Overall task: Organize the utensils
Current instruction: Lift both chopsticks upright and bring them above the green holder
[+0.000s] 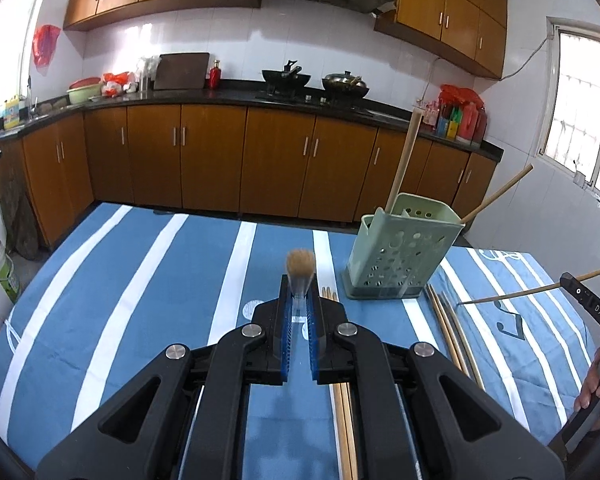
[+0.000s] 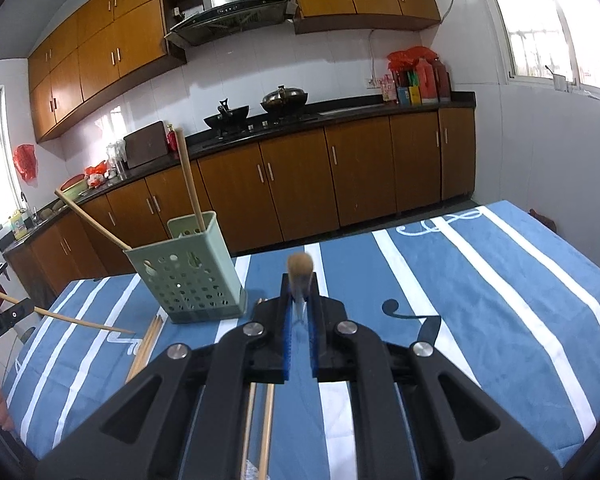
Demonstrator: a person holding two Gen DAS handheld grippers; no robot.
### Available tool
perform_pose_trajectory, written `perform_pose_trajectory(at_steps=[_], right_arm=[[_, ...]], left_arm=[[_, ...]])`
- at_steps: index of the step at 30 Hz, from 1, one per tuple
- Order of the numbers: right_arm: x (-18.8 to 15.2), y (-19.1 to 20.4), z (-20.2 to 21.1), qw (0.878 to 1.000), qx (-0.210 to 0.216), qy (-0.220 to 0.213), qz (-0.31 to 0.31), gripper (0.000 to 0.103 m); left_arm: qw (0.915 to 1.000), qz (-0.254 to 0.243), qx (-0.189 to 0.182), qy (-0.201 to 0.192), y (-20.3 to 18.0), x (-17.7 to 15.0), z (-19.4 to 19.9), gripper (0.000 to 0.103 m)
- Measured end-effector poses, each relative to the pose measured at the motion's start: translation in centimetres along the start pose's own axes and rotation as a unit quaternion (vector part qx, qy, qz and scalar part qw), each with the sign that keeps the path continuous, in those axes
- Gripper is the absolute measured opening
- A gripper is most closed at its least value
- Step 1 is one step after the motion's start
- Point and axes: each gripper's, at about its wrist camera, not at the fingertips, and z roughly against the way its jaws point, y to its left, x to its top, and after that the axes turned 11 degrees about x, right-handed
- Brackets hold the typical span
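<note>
My left gripper (image 1: pixel 300 292) is shut on a wooden chopstick (image 1: pixel 300 266), seen nearly end-on as a blurred tan tip above the blue pads. My right gripper (image 2: pixel 300 292) is likewise shut on a chopstick (image 2: pixel 300 266). Each shows in the other's view: the right gripper (image 1: pixel 572 280) with its chopstick (image 1: pixel 520 293), the left gripper (image 2: pixel 20 310) with its chopstick (image 2: pixel 72 320). A pale green perforated utensil holder (image 1: pixel 400 256) (image 2: pixel 192 268) stands on the table between them, with two wooden sticks (image 1: pixel 404 160) (image 2: pixel 190 176) leaning inside. Both grippers hover above the cloth, short of the holder.
Several loose chopsticks (image 1: pixel 448 328) (image 2: pixel 148 340) lie on the blue, white-striped tablecloth (image 1: pixel 140 280) beside the holder, others under my grippers (image 1: pixel 342 420) (image 2: pixel 266 420). A person's hand (image 1: pixel 596 384) grips the right handle. Beyond the table's far edge runs a kitchen counter (image 1: pixel 236 94) with woks.
</note>
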Motion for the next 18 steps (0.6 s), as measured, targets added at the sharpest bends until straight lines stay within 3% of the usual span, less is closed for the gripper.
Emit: perform_pose_trajectory(at_steps=[7,11,18], right_arm=[[2.9,1.3,1.4,0.999,0.020,-0.022,0.019,0.008],[6.1,2.8,3.1,0.997,0.068,-0.029,0.021,0.008],[11.1,6.1,5.9,0.986,0.138,-0.095,0.026,0.008]], left_arm=[[0.9994,-0.022,-0.016,-0.022,-0.8,1.9,1.5,0.007],[0.9973,-0.028,-0.054,-0.041,-1.6,4.2,3.6,0.007],[0.9901,-0.029,-0.101,-0.093,-4.0,8.0,6.4,0.007]])
